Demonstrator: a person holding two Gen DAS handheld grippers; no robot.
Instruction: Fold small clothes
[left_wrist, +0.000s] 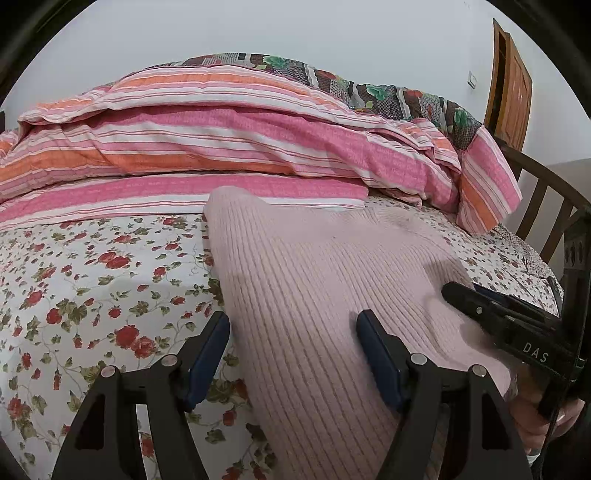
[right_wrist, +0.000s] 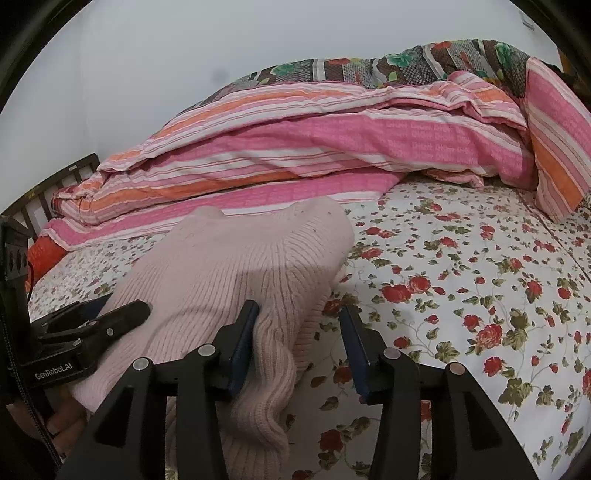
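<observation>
A pale pink ribbed knit sweater (left_wrist: 332, 266) lies folded on the flowered bedsheet (left_wrist: 92, 280). In the left wrist view my left gripper (left_wrist: 292, 316) stands open over the sweater's left part. The cloth's left edge runs between the fingers and neither pad presses on it. My right gripper (left_wrist: 461, 291) rests at the sweater's right edge. In the right wrist view the right gripper (right_wrist: 299, 309) is open. The sweater's (right_wrist: 229, 266) thick right fold lies between its jaws, against the left pad and apart from the right one. The left gripper (right_wrist: 125, 304) lies low on the sweater's left side.
A bunched pink and orange striped quilt (left_wrist: 229, 140) lies along the back of the bed, with a dark flowered blanket (left_wrist: 369, 88) behind it. A wooden bed rail (left_wrist: 546, 206) stands at the right, a wooden door (left_wrist: 511, 81) beyond. Flowered sheet (right_wrist: 461, 295) spreads to the right.
</observation>
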